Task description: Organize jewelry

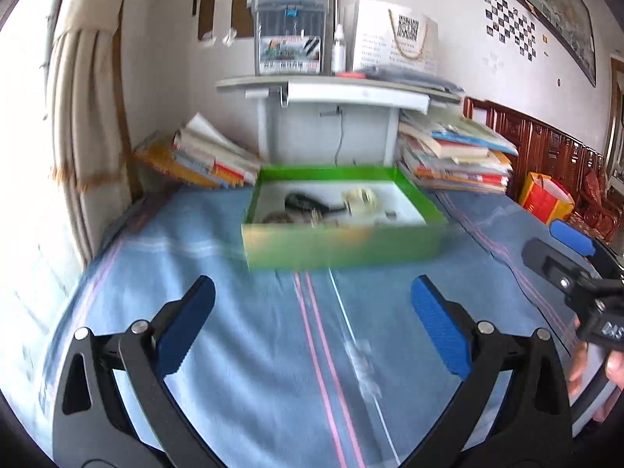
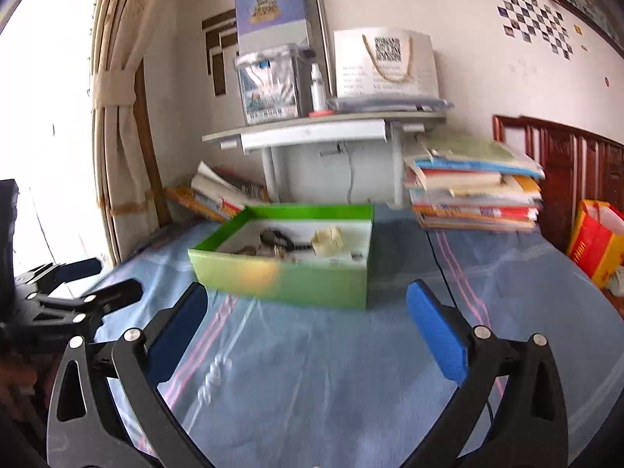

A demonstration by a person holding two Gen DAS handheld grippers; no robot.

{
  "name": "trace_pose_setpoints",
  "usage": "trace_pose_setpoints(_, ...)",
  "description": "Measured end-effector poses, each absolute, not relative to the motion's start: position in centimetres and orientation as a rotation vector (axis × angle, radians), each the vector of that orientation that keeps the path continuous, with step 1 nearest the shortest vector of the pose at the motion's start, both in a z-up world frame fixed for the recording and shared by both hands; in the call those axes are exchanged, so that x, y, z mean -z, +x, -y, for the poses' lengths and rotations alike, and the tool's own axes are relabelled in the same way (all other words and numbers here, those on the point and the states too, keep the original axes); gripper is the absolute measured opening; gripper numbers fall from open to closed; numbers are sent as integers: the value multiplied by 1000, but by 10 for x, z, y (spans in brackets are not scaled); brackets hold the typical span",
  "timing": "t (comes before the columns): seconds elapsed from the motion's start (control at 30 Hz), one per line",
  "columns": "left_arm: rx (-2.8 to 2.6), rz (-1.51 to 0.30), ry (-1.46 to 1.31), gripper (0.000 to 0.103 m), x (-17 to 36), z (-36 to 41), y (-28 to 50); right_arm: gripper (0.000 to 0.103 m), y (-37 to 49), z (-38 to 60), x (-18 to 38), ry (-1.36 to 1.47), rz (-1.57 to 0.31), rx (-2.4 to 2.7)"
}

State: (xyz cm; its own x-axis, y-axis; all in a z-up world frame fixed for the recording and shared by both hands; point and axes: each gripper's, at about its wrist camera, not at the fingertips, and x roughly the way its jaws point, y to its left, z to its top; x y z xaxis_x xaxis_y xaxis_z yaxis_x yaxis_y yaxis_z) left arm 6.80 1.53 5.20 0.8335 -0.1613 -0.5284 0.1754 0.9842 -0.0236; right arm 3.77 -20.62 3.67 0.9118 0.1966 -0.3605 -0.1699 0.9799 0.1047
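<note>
Lying on the blue striped cloth (image 1: pixel 234 351), a small clear packet (image 1: pixel 364 366) with something pale inside is seen at about 6 o'clock from the green box (image 1: pixel 343 243), just ahead of the left gripper (image 1: pixel 312 304); what it holds cannot be told through the blur. In the left wrist view the packet is placed slightly toward 1 o'clock of the gap between the jaws, its long axis running roughly 12 to 6, in line with the cloth's stripes. In the right wrist view the same packet (image 2: pixel 212 378) is found at about 10 o'clock of the right gripper (image 2: pixel 308 312), off the centre line. Both pairs of jaws are spread wide and nothing is held between them. The box is open-topped and well ahead at 12 o'clock, with a dark strap-like piece (image 1: pixel 308 202) and a pale bracelet-like piece (image 1: pixel 360 197) already inside. The left gripper is judged the nearer and better aligned for the packet; the right gripper (image 1: pixel 577 269) is seen at 3 o'clock, held by a hand (image 1: pixel 592 366).
</note>
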Motion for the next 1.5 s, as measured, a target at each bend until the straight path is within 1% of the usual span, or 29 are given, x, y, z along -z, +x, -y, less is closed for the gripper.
trace_pose_setpoints(0.2,149,-576,10,99,-33,-11,17,100,11,195,-16,54,-466,-198)
trace_pose_setpoints(0.43,97,-591,6,99,-21,-5,-6,100,-16,191,-7,35,-474,-175)
trace_pose_setpoints(0.63,91,-562,17,99,-28,-5,-11,100,-18,192,-9,52,-465,-162)
trace_pose_setpoints(1.5,131,-609,17,99,-20,0,-4,100,-14,201,2,46,-493,-129)
